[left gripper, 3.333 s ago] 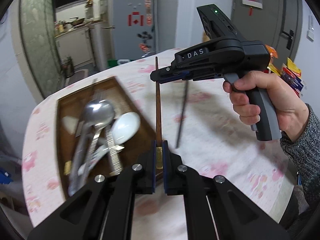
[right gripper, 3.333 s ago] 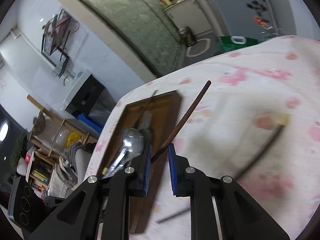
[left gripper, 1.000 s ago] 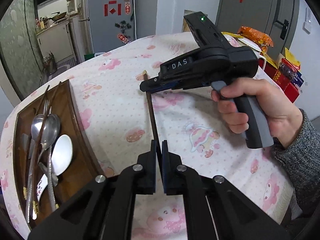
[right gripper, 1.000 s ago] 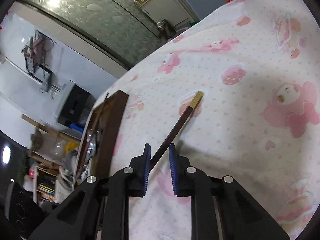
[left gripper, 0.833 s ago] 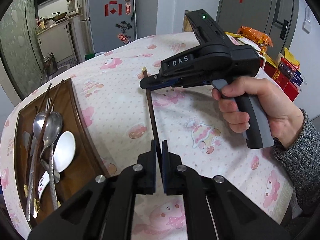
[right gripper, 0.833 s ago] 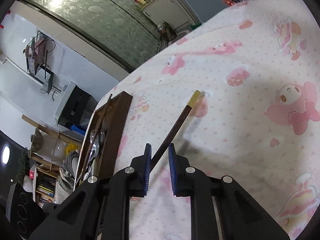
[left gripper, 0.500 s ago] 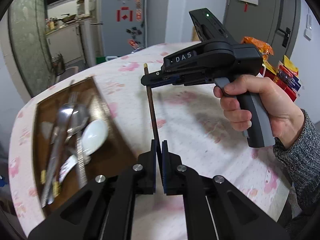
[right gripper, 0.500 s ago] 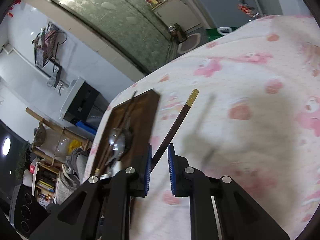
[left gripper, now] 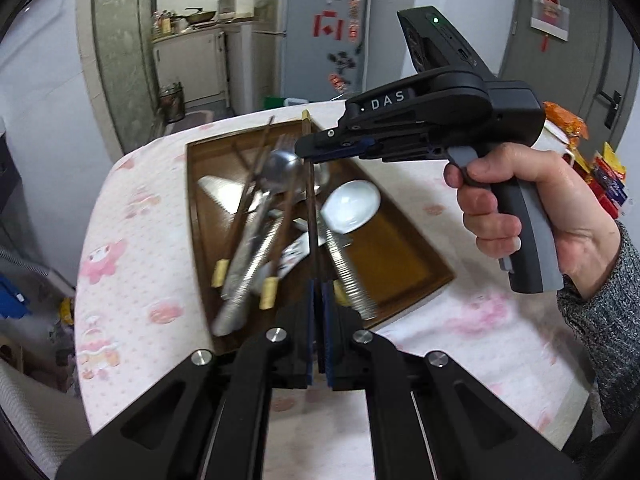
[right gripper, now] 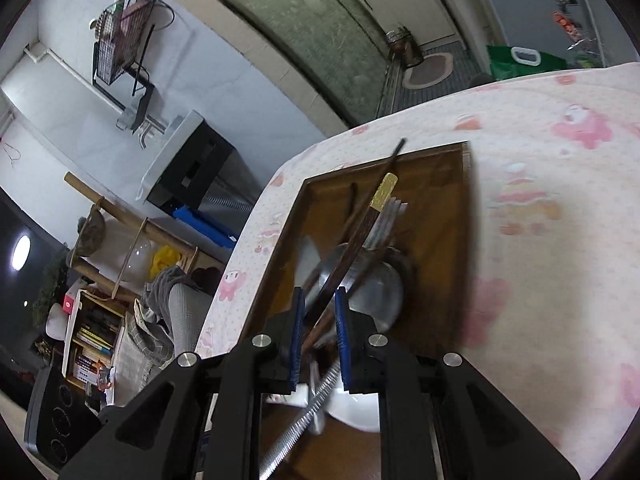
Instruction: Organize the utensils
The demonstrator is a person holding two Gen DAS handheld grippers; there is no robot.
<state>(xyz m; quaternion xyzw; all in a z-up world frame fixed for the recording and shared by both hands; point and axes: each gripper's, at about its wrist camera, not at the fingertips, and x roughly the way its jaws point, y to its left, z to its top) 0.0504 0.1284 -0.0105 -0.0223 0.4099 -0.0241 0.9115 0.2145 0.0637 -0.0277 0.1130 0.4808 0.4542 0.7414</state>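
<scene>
1. Tray (left gripper: 412, 248) already holds spoons and chopsticks.
2. Both grippers, left gripper (left gripper: 319, 312) and right gripper (right gripper: 319, 316), clamp one chopstick (left gripper: 311, 208) above it.
3. Lowering and releasing it remains.

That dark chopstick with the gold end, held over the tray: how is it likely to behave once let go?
The chopstick spans both grippers unbent, so probably stiff and light. Being slim and glossy, it may slip or roll. Dropped over the tray, it would likely rest across the metal spoon instead of lying flat.

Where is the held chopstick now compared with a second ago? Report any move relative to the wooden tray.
Yes. The chopstick, held by both the left gripper and right gripper, has moved from above bare tablecloth to above the wooden tray.
</scene>
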